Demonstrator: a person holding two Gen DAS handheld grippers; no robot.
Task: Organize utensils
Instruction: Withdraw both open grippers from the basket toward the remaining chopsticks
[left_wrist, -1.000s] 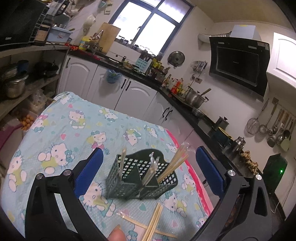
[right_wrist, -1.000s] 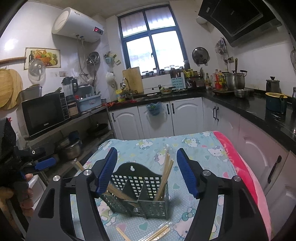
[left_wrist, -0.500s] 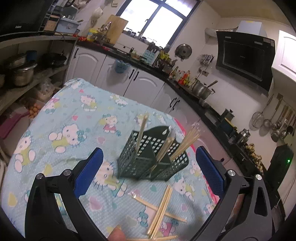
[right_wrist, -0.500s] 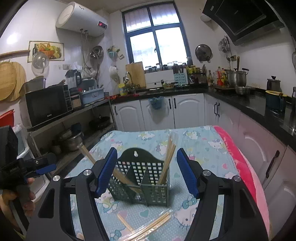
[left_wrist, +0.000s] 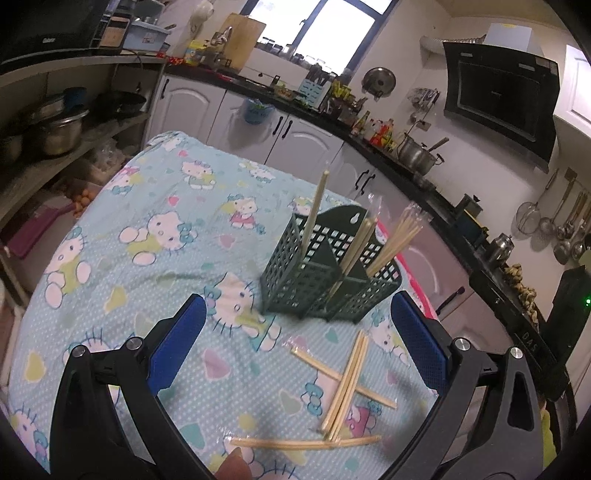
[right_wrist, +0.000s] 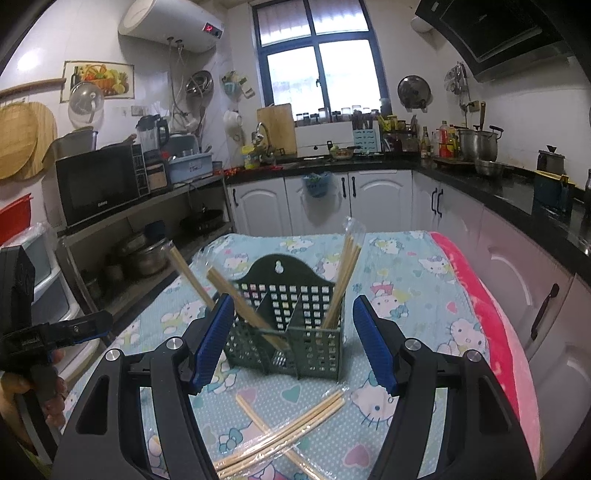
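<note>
Chopsticks (left_wrist: 345, 380) lie crossed on the desk (left_wrist: 155, 206) just before the green caddy (left_wrist: 325, 280), where others already lean in compartments. Your left tongs (left_wrist: 295, 332) and right tongs (right_wrist: 293, 343) hang wide open, empty, framing the loose ones for pickup.

Loose chopsticks' (right_wrist: 284, 430) near ends cut off by bottom edge.

Both grippers dip lower toward the table: the left gripper (left_wrist: 297, 328) now takes in the loose chopsticks (left_wrist: 345, 380) fully. The right gripper (right_wrist: 291, 341) sees the caddy (right_wrist: 288, 328) higher between its jaws.
</note>
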